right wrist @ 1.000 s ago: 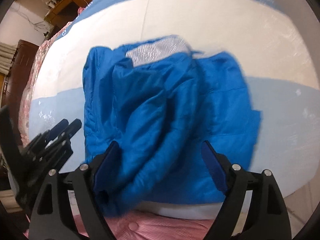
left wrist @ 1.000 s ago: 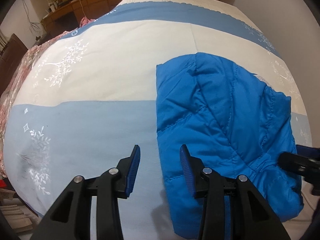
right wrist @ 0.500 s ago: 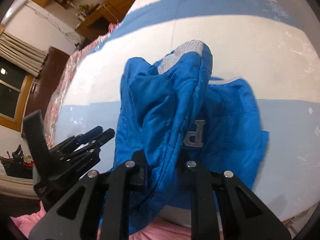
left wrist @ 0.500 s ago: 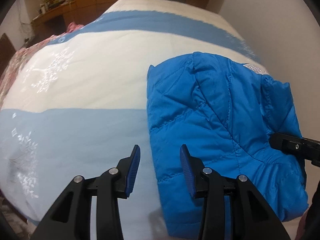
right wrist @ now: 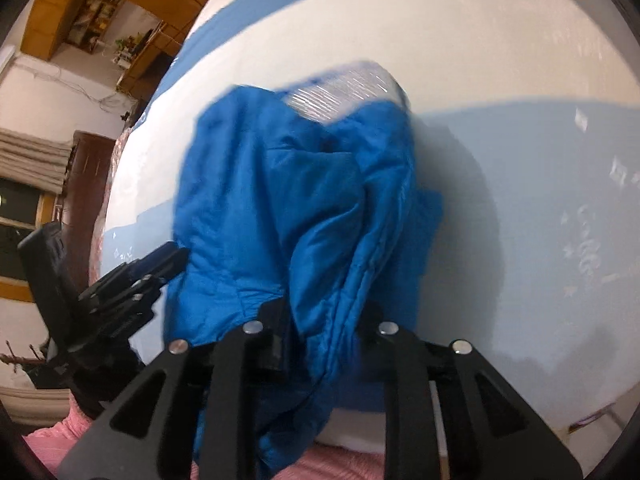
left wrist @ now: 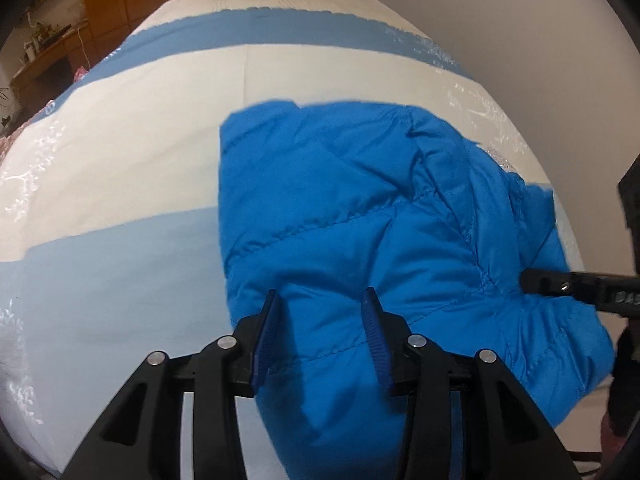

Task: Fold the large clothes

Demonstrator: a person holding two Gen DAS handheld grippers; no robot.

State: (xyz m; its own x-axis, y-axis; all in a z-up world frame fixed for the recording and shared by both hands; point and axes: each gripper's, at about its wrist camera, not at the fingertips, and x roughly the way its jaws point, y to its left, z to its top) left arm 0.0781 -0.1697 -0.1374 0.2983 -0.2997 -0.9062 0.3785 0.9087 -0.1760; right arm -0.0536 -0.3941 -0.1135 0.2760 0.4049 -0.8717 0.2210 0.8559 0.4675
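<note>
Left wrist view: my blue jacket (left wrist: 360, 240) lies on the bed (left wrist: 120, 160), over its striped cover.

My left gripper (left wrist: 324, 316) hovers over the jacket's near edge, fingers (left wrist: 266, 332) apart and empty. In the right wrist view, my right gripper (right wrist: 324, 320) has its fingers clamped on a bunched fold of the jacket (right wrist: 304, 208), lifted off the bed (right wrist: 520, 200).
</note>
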